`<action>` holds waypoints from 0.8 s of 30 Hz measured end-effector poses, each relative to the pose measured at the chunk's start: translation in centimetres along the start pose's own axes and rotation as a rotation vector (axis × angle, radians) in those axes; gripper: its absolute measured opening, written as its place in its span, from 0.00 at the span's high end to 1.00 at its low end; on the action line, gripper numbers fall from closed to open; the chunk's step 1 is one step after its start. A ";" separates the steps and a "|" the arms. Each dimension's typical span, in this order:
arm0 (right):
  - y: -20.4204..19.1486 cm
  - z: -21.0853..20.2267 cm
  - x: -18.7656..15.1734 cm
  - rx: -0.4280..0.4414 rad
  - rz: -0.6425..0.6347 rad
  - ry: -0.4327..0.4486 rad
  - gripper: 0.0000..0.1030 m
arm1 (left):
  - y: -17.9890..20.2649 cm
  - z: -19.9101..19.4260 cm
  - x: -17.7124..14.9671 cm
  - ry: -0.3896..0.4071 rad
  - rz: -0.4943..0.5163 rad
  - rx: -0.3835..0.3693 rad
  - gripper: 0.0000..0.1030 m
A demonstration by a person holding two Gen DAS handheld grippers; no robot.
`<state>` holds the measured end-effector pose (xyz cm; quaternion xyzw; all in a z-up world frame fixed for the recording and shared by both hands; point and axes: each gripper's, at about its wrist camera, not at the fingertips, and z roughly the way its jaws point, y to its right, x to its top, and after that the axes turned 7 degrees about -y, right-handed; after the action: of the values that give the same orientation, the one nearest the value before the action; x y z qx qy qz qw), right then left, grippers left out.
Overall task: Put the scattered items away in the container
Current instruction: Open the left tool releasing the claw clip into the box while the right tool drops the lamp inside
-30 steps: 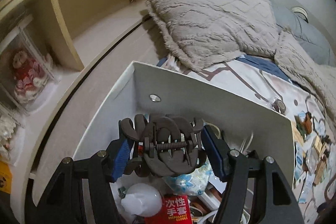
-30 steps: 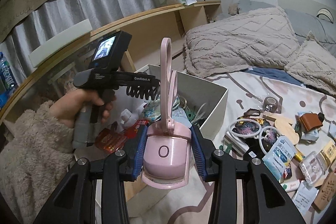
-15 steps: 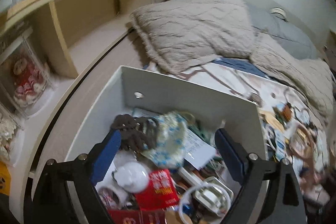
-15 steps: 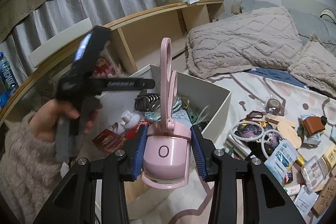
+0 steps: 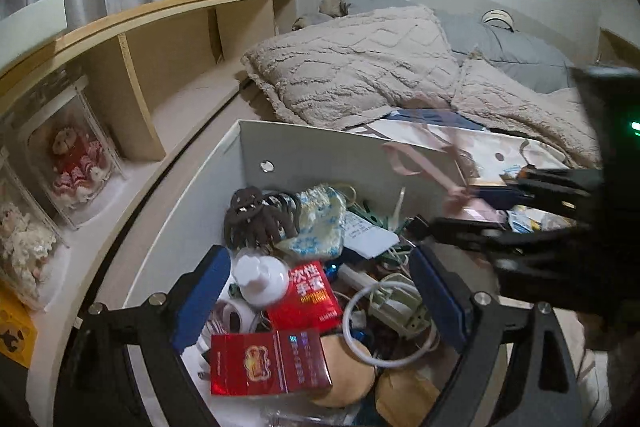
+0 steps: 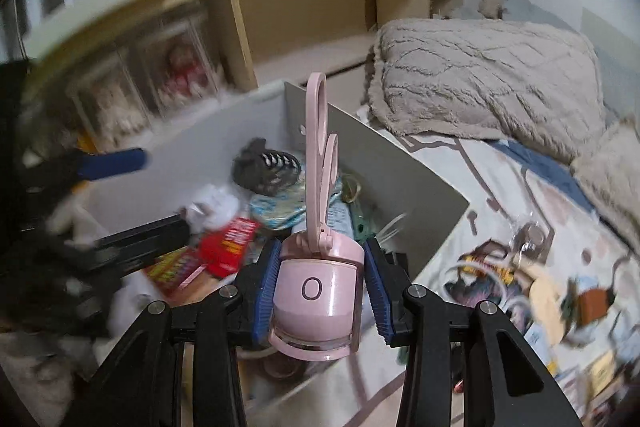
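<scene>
A white box (image 5: 320, 147) on the bed holds several items. A brown hair claw clip (image 5: 260, 217) lies in its far left corner, also visible in the right wrist view (image 6: 268, 169). My left gripper (image 5: 320, 291) is open and empty above the box. My right gripper (image 6: 318, 287) is shut on a pink eyelash curler (image 6: 318, 267), held over the box's near edge (image 6: 400, 179). The right gripper and curler also show blurred at the right of the left wrist view (image 5: 472, 203).
Inside the box lie a red glove packet (image 5: 310, 293), a red carton (image 5: 268, 363), a white bottle (image 5: 260, 279) and a cable (image 5: 384, 323). Scattered items (image 6: 520, 267) lie on the bedsheet at the right. Pillows (image 6: 480, 75) are behind; a wooden shelf (image 5: 160, 67) stands left.
My left gripper opened and dropped the brown claw clip into the box, then pulled back. My right gripper carried the pink curler left over the box.
</scene>
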<state>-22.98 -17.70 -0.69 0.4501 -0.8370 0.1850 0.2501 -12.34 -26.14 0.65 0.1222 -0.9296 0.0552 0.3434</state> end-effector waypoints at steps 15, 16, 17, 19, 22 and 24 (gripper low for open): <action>0.6 5.5 2.3 -0.075 -0.006 -0.148 0.53 | -1.3 0.3 -1.2 -0.006 -0.037 -0.041 0.08; 0.9 5.1 2.2 -0.067 0.015 -0.128 0.37 | -1.5 0.3 -1.3 -0.004 -0.044 -0.037 0.03; 1.0 4.9 2.2 -0.064 0.026 -0.111 0.21 | -1.6 0.2 -1.4 -0.001 -0.052 -0.032 0.02; 1.2 4.0 2.0 -0.050 0.048 -0.072 0.18 | -1.9 0.2 -1.5 -0.001 -0.059 -0.032 0.01; 1.5 2.7 1.8 -0.042 0.088 -0.024 0.17 | -2.0 -0.1 -1.7 0.001 -0.062 -0.030 0.01; 1.7 1.9 1.6 -0.037 0.114 0.008 0.10 | -1.9 -0.4 -1.8 0.010 -0.061 -0.027 0.01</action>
<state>-25.64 -18.84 -1.46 0.3961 -0.8636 0.1852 0.2510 -10.27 -27.59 -0.15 0.1456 -0.9244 0.0326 0.3510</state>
